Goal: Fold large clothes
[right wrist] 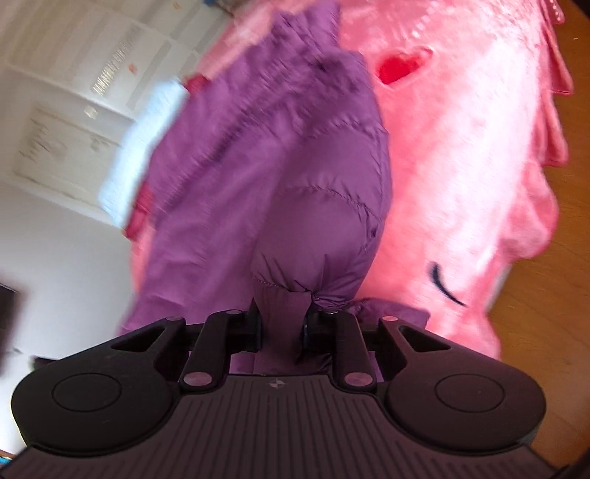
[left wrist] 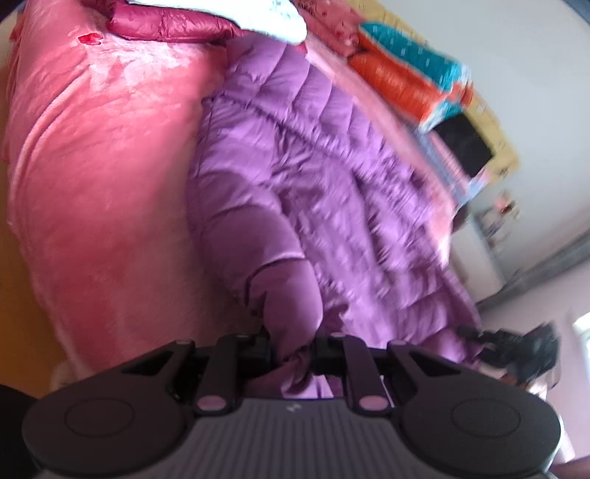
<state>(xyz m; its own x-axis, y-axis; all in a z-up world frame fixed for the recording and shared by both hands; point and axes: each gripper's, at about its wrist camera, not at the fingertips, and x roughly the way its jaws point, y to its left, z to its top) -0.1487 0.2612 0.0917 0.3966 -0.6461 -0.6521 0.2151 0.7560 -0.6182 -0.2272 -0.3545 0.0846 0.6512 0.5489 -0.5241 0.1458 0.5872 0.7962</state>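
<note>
garment: purple quilted jacket (left wrist: 313, 154), lying on the pink plush bed cover (left wrist: 103, 154). in your left wrist view the body runs from your fingers at 6 o'clock up toward 12 to 1 o'clock.
left gripper (left wrist: 291, 342): fingers clamped on a bunched purple fold, apparently a cuff or a hem corner. both frames are blurred, so you cannot tell which.
right gripper (right wrist: 283, 326): fingers clamped on a gathered, puckered end of the jacket, probably a sleeve cuff. the padded tube rises from it toward 12 o'clock.
key relation: the long axis of the jacket lies straight ahead of both sets of fingers, away from you. both held ends sit at the near edge. your right gripper shows in the left wrist view at about 4 o'clock, at the jacket's near edge. neither hand is clearly nearer the body of the garment.
surroundings: dark red puffer garment (left wrist: 166, 25) at 11 o'clock beyond the jacket; orange and teal bedding (left wrist: 405, 84) at 1 o'clock by the wall; a red heart patch (right wrist: 402, 68) on the cover at 1 o'clock in the right wrist view.
judgement: fold not yet made, jacket body lies open. the next move likely calls for you to carry both ends forward along that axis and keep them level.
risk: slippery fabric may slide from the fingers or drag the body askew.
</note>
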